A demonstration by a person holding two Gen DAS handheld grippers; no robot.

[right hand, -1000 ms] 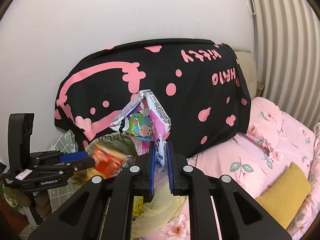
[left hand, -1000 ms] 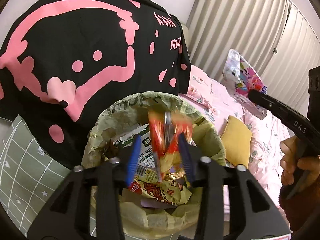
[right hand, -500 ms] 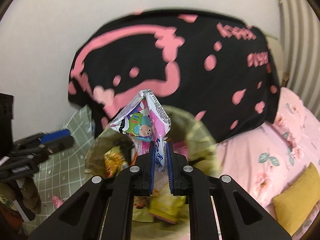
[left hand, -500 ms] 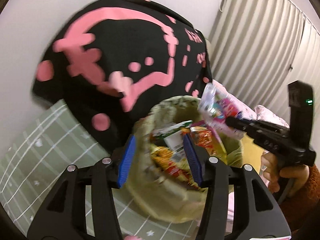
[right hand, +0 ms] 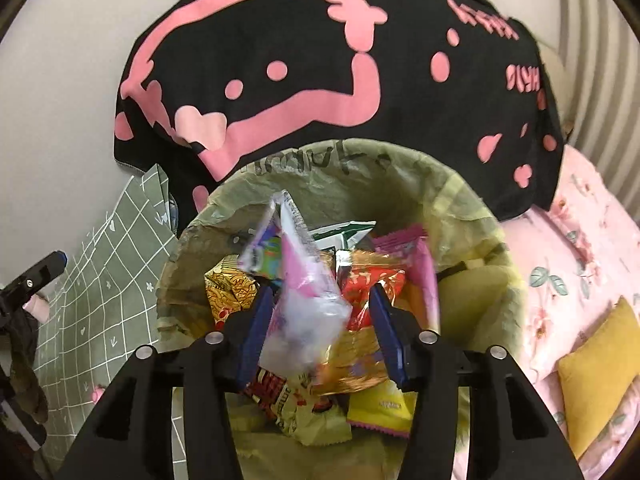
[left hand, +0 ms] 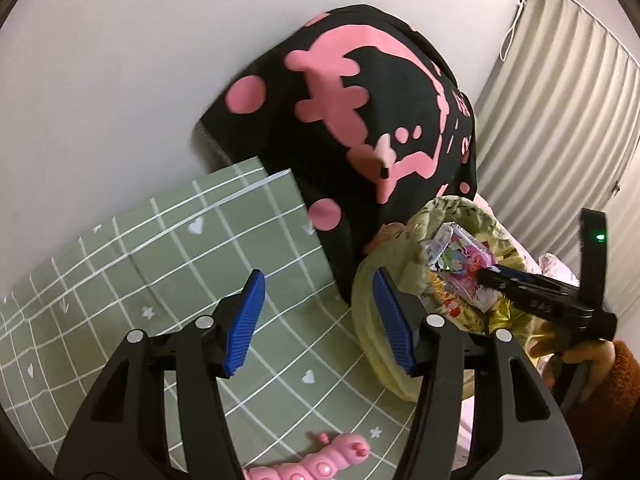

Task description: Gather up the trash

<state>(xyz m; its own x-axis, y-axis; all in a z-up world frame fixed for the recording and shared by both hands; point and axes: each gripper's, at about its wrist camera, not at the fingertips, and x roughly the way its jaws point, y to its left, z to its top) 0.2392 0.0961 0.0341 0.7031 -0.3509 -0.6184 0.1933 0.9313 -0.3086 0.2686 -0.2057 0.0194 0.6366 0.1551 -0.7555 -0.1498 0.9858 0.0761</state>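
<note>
- Trash bin (right hand: pixel 472 216) sits against the bed edge, lined with a yellow-green bag, already piled with snack wrappers (right hand: pixel 360 284).
- Right gripper (right hand: pixel 320 320) hangs straight over the bin mouth; its jaws have just been opening and now stand apart. The pink-and-clear snack bag (right hand: pixel 296 280) is blurred between them with the pads off it, so I read it as released and dropping. You hold over the centre so it lands inside, not on the rim.
- Left gripper (left hand: pixel 316 312) is spread with nothing between the pads; its jaws have just been opening too. It points off the bin toward the green grid mat (left hand: pixel 160 240).
- Pink toy (left hand: pixel 320 460) lies on the mat just below the left gripper. Looks like a toy, not litter; check before grabbing.
</note>
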